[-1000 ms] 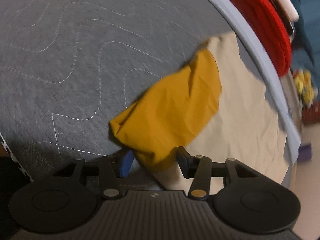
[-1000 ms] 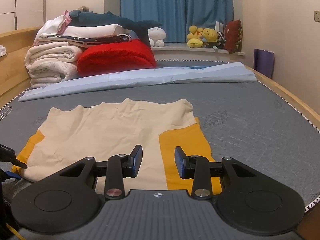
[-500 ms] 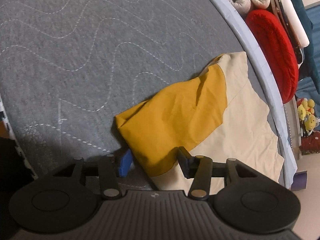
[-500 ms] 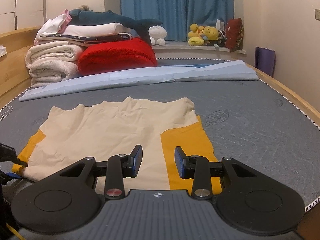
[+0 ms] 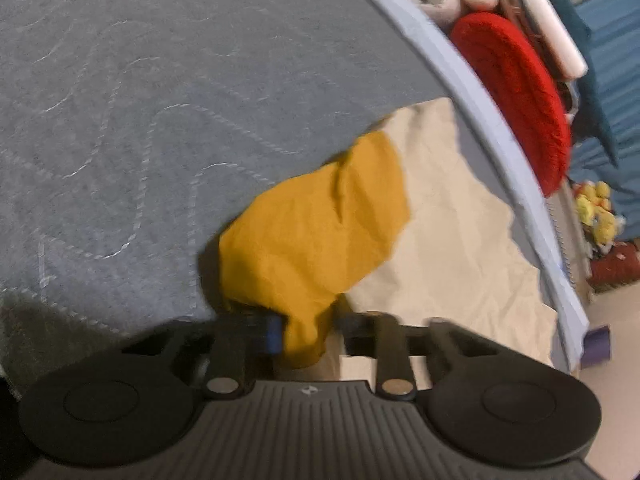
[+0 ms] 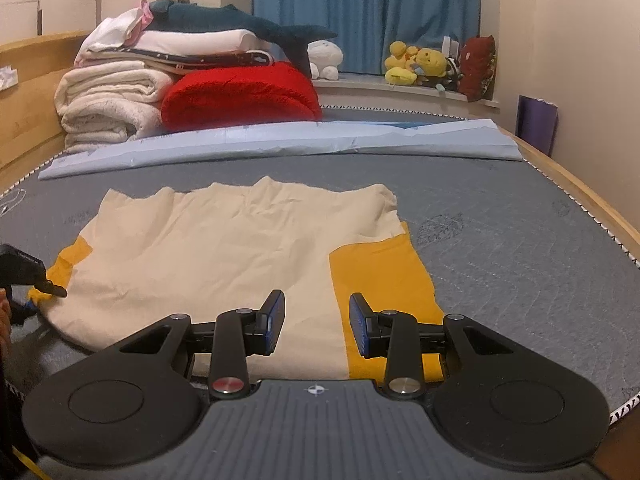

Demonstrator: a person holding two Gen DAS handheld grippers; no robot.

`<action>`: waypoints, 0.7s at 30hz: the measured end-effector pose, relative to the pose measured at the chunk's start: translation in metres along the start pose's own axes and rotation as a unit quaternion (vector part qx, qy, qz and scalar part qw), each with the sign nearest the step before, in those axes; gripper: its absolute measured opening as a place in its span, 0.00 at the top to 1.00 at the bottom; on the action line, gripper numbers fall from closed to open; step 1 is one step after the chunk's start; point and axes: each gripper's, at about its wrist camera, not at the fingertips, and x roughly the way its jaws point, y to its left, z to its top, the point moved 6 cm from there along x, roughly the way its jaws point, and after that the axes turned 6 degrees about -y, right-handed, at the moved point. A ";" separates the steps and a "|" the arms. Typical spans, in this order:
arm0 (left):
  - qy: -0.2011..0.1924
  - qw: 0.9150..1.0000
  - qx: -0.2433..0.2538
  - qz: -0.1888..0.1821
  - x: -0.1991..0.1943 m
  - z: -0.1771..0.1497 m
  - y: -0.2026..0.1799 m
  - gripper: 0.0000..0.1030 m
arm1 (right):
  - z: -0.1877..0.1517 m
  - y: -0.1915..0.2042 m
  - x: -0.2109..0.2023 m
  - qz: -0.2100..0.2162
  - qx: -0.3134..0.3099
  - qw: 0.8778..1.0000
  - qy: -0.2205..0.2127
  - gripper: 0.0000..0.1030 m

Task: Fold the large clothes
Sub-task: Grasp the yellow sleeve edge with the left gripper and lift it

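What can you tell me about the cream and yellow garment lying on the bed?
The garment is thin, creased fabric, mostly cream with mustard-yellow sleeves. It lies spread flat on the grey quilted mattress. The left gripper has just been closing its jaws and now pinches the bunched tip of one yellow sleeve. The right gripper hangs open above the other sleeve, near the seam, not gripping it.

We see a cream garment (image 6: 224,248) with mustard-yellow sleeves (image 5: 320,232). Mattress (image 6: 500,248) grey, quilted in pale wavy stitch lines. Folded sheet (image 6: 280,142) light blue. Rolled blanket (image 6: 240,96) red, towels (image 6: 108,104) off-white. Curtain (image 6: 360,12) blue, plush toys (image 6: 416,65) yellow. Gripper fingers (image 6: 362,330) black with blue pads.
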 end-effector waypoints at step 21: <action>-0.082 0.976 0.186 -0.079 -0.160 0.088 -0.010 0.93 | -0.005 0.174 0.036 0.141 -0.085 0.986 0.025 0.66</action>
